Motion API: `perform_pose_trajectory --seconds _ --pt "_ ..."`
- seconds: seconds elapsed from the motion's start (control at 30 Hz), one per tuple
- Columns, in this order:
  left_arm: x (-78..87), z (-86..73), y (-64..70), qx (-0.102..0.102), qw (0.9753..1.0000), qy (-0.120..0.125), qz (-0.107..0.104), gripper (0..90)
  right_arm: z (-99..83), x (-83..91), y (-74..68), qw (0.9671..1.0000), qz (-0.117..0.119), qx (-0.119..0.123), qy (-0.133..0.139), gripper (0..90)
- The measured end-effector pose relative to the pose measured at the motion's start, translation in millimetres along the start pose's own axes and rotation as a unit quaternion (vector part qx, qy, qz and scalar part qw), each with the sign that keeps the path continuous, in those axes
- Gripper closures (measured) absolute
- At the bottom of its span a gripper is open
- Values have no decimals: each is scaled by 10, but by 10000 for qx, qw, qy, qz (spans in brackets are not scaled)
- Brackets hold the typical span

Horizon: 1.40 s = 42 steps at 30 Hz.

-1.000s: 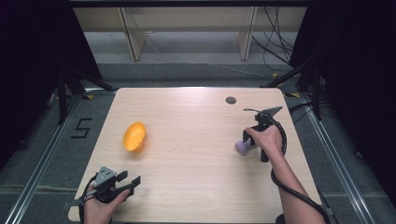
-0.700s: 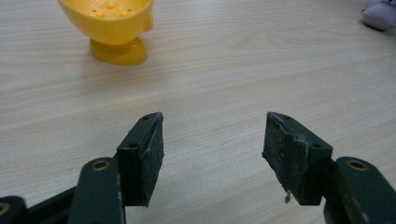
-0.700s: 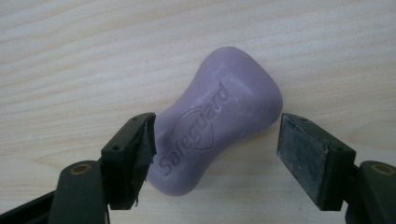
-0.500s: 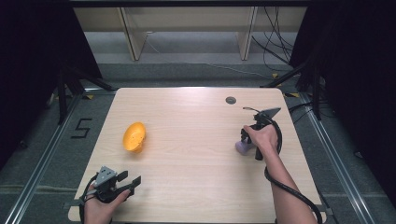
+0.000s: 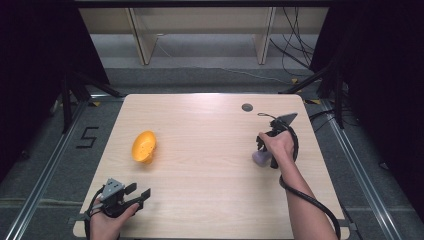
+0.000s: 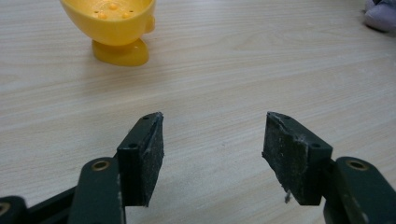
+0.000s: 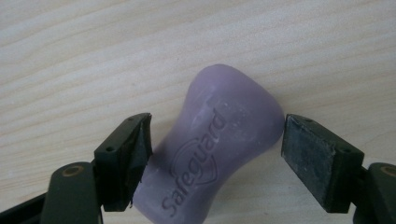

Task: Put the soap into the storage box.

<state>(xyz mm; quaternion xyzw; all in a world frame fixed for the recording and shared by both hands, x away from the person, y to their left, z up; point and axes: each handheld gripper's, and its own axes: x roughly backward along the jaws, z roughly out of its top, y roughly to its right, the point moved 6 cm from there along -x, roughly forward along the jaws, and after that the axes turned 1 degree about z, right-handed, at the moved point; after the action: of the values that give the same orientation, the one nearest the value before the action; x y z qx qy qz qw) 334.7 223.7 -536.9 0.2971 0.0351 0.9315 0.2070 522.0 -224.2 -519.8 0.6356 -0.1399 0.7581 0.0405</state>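
Note:
A purple soap bar (image 7: 219,154) stamped "Safeguard" lies flat on the wooden table (image 5: 210,150), at the right side (image 5: 260,158). My right gripper (image 7: 217,122) is open, one jaw on each side of the bar; the left jaw touches its edge and the right jaw stands just off it. In the high view my right gripper (image 5: 266,150) is partly hidden under the hand. A yellow footed dish with small holes (image 5: 143,146) rests at the table's left (image 6: 116,28). My left gripper (image 5: 140,191) sits open near the front left edge, with nothing between its fingers (image 6: 215,119).
A round grommet hole (image 5: 247,107) lies at the back right of the table. The right gripper's cable (image 5: 310,200) trails along the forearm. Dark stands and floor rails flank the table; shelving legs stand behind it.
The right hand has shifted slightly left, closer over the soap. The soap, the yellow dish and the left gripper stay where they were.

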Motion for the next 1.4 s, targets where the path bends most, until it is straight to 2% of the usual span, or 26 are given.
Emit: perform_pose_trajectory --seconds 0.03,0.1,0.13,0.2,0.23,0.27,0.3,0.33,0.43,0.63,0.73,0.77,0.83,0.87,0.93,0.97,1.0,1.03,1.07,1.17,1.23,1.27,1.3,1.33,1.37,1.4 --pt "4 0 -3 8 10000 -7 -13 374 -2 -20 -53 9996 51 -279 -29 271" --pt "5 -1 -6 8 10000 1 13 374 -9 -23 -50 9996 24 -251 -103 288" --pt "10 -2 -7 1 10000 -20 33 374 -5 -26 -13 9999 -32 24 -138 303" --pt "10 -2 -7 -4 10000 -19 32 374 2 -53 -49 9998 -113 -110 -154 354" --pt "10 -2 -6 -4 10000 -14 32 374 -14 -55 -65 9996 -128 21 -253 418" --pt "13 -4 -4 7 10000 -11 40 374 -32 -47 -129 9990 -88 -254 -353 443" --pt "13 -4 -4 7 10000 -11 40 374 -32 -47 -129 9990 -88 -254 -353 443" --pt "14 -4 -5 6 10000 -12 38 374 -20 -51 -80 9993 -146 184 -287 458" --pt "13 -4 -5 7 10000 -1 34 374 -29 -48 -84 9981 -203 443 -370 471" --pt "10 -5 2 -9 10000 -15 -17 375 -29 -36 -102 9969 -209 650 -385 457" --pt "7 -4 7 -34 10000 6 -36 377 -17 -38 -109 9973 -210 621 -336 443" --pt "17 -6 5 -43 10000 -32 36 377 -14 -38 -108 9971 -222 655 -324 439" --pt "17 -6 3 -38 10000 -35 45 377 -17 -49 -123 9972 -297 602 -319 432" --pt "18 -6 1 -39 10000 -39 49 378 -34 -37 -165 9981 -284 387 -394 428" --pt "8 -5 3 -23 10000 7 -15 377 -30 -48 -159 9975 -337 502 -359 427" --pt "18 -6 1 -44 10000 -32 51 377 -25 -49 -123 9952 -421 791 -398 428" --pt "17 -4 5 -36 10000 -20 41 377 -25 -49 -123 9952 -421 791 -398 428" --pt "12 -3 7 -26 10000 11 17 377 -50 -62 -192 9968 -444 488 -445 433" --pt "20 -5 1 -49 10000 -23 49 377 -60 -62 -209 9971 -438 404 -482 436" --pt "16 -2 3 -36 10000 27 13 377 -60 -77 -206 9963 -509 533 -450 449" --pt "24 -4 -2 -56 10000 -10 48 377 -68 -85 -216 9966 -498 453 -473 453" --pt "24 -4 -1 -54 10000 -9 46 377 -58 -102 -165 9948 -540 767 -398 462" --pt "23 -4 1 -49 10000 -2 40 377 -67 -102 -165 9945 -540 787 -440 476" --pt "20 -3 2 -43 10000 15 28 377 -73 -111 -171 9943 -552 797 -448 486" --pt "20 -3 3 -44 10000 21 22 378 -99 -106 -224 9955 -540 561 -547 492" --pt "18 -2 5 -38 10000 35 -5 378 -99 -106 -224 9955 -540 561 -547 492"
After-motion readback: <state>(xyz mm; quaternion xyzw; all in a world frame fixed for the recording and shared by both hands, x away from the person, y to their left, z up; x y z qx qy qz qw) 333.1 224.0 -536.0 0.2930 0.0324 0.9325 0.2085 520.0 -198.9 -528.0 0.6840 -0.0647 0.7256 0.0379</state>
